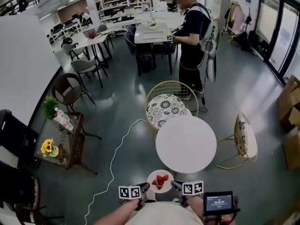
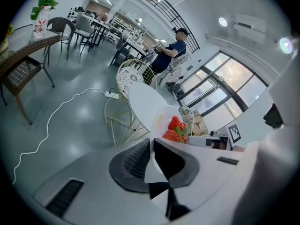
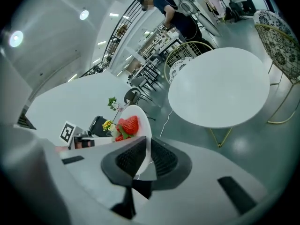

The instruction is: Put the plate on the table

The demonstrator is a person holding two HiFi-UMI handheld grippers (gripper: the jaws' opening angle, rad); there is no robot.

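Observation:
A small white plate (image 1: 160,181) with strawberries (image 1: 161,180) on it hangs in the air just short of the round white table (image 1: 186,143). My left gripper (image 1: 145,187) is shut on the plate's left rim and my right gripper (image 1: 175,185) is shut on its right rim. In the left gripper view the plate (image 2: 161,125) stands edge-on between the jaws, the strawberries (image 2: 176,129) beyond them. In the right gripper view the plate (image 3: 140,128) is pinched the same way, with the table (image 3: 220,87) ahead.
Two wire chairs stand at the table, one behind it (image 1: 169,106) and one to its right (image 1: 244,139). A person (image 1: 193,34) stands farther back. A dark side table (image 1: 61,139) with flowers is at the left, and a white cable (image 1: 112,161) runs over the floor.

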